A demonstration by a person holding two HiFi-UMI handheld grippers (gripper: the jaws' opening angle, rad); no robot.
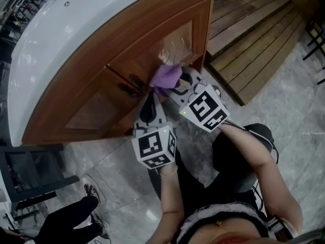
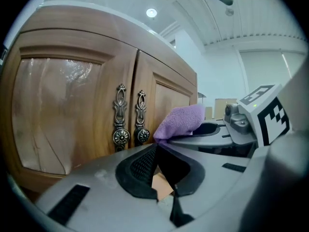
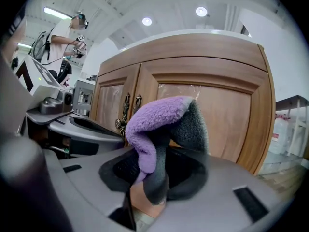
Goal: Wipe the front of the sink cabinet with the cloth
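- Purple cloth [image 3: 159,124] sits bunched at frame centre, pinched in the right gripper [image 3: 152,175], whose jaws are clamped on its lower fold.
- In the head view the cloth [image 1: 166,77] is at the right door of the sink cabinet [image 1: 101,100], just right of the handles [image 2: 130,122]. Contact with the wood is likely but unclear.
- Left gripper [image 2: 159,173] is pressed together on nothing, low beside the right one.
- Wiping looks under way on the right door. No wiped trace is visible, so the left door and frame are probably still to do.

Left gripper [image 2: 157,148] closed, empty; cloth [image 2: 179,121] near cabinet handles [image 2: 140,116].
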